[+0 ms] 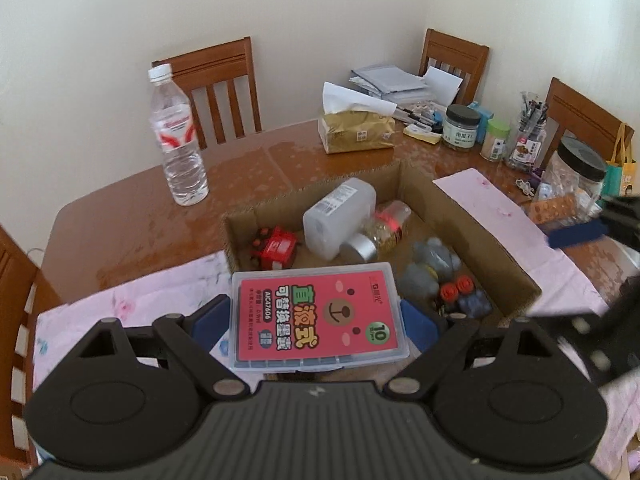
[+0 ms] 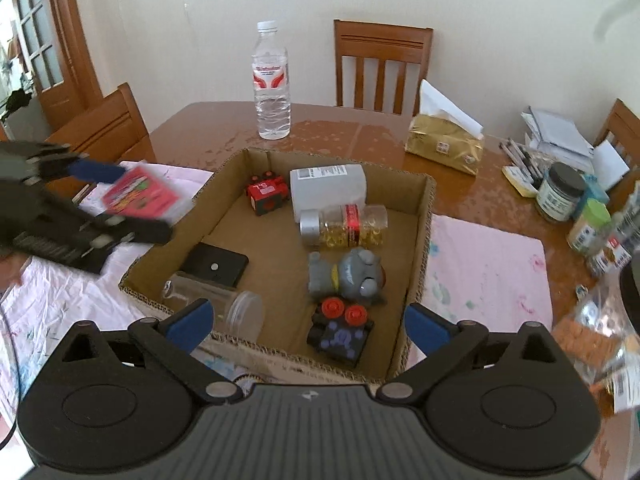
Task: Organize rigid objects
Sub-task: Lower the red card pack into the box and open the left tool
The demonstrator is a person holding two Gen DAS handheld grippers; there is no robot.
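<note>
Left wrist view: the left gripper (image 1: 318, 318) is clamped on a clear flat plastic case with a red bear-printed label (image 1: 320, 318), its blue pads pressed to the case's two long sides. The case hangs over the near wall of the open brown cardboard box (image 1: 460, 216). Inside the box, a red and black toy block (image 1: 276, 248) lies toward 10 o'clock, a white rectangular plastic bottle (image 1: 340, 216) toward 12, and a clear jar of yellow capsules with a silver lid (image 1: 380, 232) just right of it, touching it. A grey hippo-like toy figure (image 1: 428, 268) and a dark block with two red knobs (image 1: 460, 294) sit toward 3 o'clock, partly hidden by the case. The right gripper's blue fingertip (image 1: 578, 234) enters blurred at the frame's right edge. Beyond the box stand a clear water bottle with a red and white label (image 1: 178, 136) and a gold tissue pack (image 1: 356, 130) on the brown wooden table (image 1: 120, 224).

Right wrist view: the right gripper (image 2: 308, 326) has its jaws wide apart with nothing between the pads, hovering over the box's near wall. This view alone shows a black flat rectangular device (image 2: 214, 266) and a clear empty lying jar (image 2: 216, 306) in the box's 8 o'clock corner. The case, blurred, appears at 9 o'clock outside the box, above the pink cloth (image 2: 488, 264).
</note>
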